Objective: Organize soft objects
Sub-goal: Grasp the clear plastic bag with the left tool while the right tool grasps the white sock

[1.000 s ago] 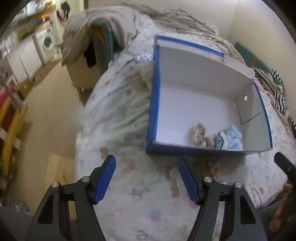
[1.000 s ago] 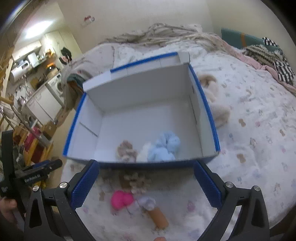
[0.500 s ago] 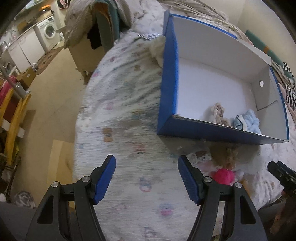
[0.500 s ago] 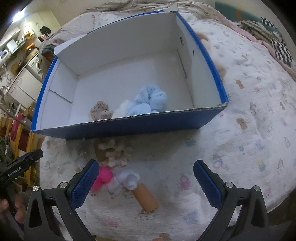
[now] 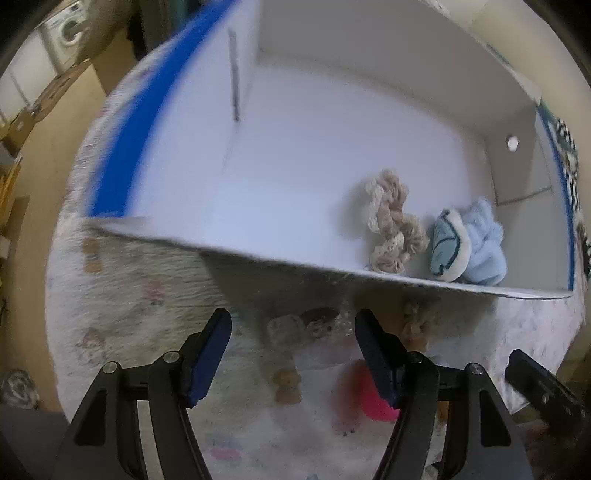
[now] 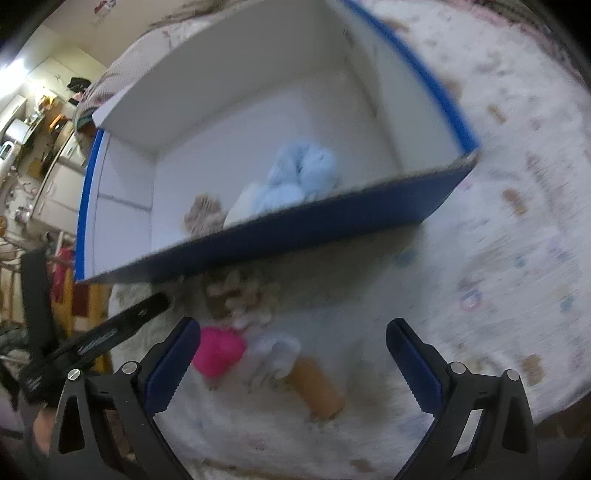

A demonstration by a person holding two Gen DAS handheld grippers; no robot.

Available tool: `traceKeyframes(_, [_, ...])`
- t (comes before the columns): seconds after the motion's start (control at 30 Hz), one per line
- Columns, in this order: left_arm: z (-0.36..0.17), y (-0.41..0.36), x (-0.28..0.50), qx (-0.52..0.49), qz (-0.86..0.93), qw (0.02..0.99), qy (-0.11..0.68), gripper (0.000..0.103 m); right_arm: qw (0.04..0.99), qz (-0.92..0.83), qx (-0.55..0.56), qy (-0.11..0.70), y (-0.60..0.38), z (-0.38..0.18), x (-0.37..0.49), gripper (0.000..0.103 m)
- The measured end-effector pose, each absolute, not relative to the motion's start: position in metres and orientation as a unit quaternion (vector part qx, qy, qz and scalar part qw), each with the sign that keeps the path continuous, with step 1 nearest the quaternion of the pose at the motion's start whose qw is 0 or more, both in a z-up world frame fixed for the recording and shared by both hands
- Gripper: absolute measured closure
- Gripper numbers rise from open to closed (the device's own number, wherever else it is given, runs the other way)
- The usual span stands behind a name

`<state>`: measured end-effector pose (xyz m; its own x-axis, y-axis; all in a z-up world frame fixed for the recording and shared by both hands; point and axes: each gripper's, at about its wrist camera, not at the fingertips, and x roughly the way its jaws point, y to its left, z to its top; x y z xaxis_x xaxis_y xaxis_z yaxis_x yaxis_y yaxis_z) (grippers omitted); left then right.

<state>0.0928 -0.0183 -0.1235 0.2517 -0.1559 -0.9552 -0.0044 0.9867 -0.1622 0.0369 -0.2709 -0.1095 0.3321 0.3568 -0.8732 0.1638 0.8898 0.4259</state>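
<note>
A blue box with a white inside sits on the patterned bedspread. In it lie a beige scrunchie and a light blue fluffy item. In front of the box lie a pink soft item, a white one, an orange-brown roll and a beige frilly piece. My left gripper is open and empty just before the box's near wall. My right gripper is open and empty, low over the pink, white and orange items.
The bedspread extends to the right of the box. The bed edge and the floor lie to the left. The left gripper's body reaches into the right wrist view at lower left. A washing machine stands far left.
Both grippers have moved down and closer to the box front and the pile of soft items. Both stay open and empty.
</note>
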Motion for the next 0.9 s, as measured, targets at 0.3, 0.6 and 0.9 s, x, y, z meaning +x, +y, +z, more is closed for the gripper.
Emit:
traceKeyframes(0.3, [-0.155,-0.017,0.110,-0.059,-0.044,0.768,0.637,0.058,0.741,0.097,0.184,0.639,-0.239,-0.142,0.047,0.056])
traceKeyframes(0.6, [-0.149,-0.018,0.106,-0.076,-0.077,0.761,0.640,0.090,0.760,0.098,0.143,0.627,-0.227,-0.136,0.045,0.089])
traceKeyframes(0.9, [-0.125,-0.004,0.096,-0.052,-0.058,0.786,0.613,0.090,0.789,0.088,0.173,0.584,-0.247,-0.106,0.040,0.093])
